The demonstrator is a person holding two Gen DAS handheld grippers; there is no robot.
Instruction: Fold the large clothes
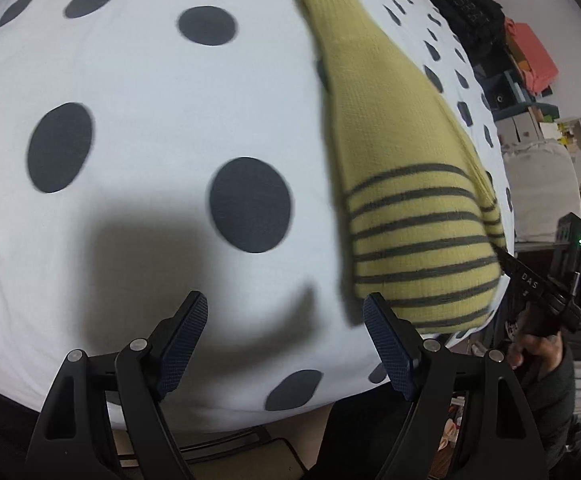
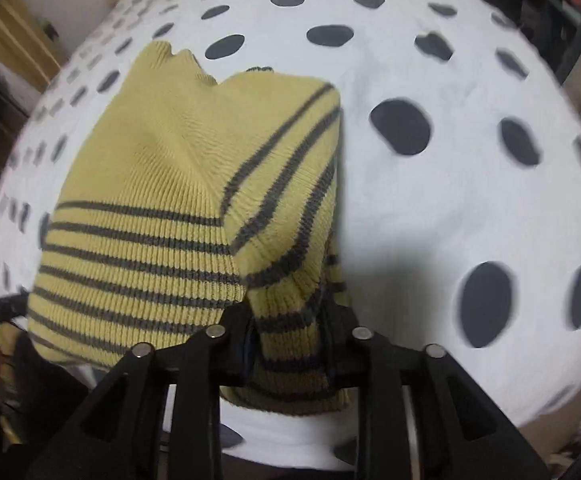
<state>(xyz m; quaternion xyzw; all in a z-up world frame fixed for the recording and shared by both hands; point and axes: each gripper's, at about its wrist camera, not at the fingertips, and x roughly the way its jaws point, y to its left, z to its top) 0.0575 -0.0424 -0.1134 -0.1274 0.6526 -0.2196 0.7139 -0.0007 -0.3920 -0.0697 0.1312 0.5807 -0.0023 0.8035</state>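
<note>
A yellow knit sweater point(image 1: 386, 128) with dark stripes at its hem lies folded into a long strip on the white, dark-dotted bedspread point(image 1: 138, 128). My left gripper point(image 1: 286, 316) is open and empty, hovering over the bedspread just left of the striped hem. The right gripper point(image 1: 530, 284) shows at the sweater's right edge. In the right wrist view my right gripper point(image 2: 290, 320) is shut on the striped hem corner of the sweater point(image 2: 178, 184) and holds it lifted and folded over the rest.
The bedspread point(image 2: 430, 208) stretches wide to the right of the sweater. Beyond the bed's far side are a black garment point(image 1: 470, 12), orange boxes point(image 1: 530, 52) and cluttered shelves. The bed's near edge is just under my grippers.
</note>
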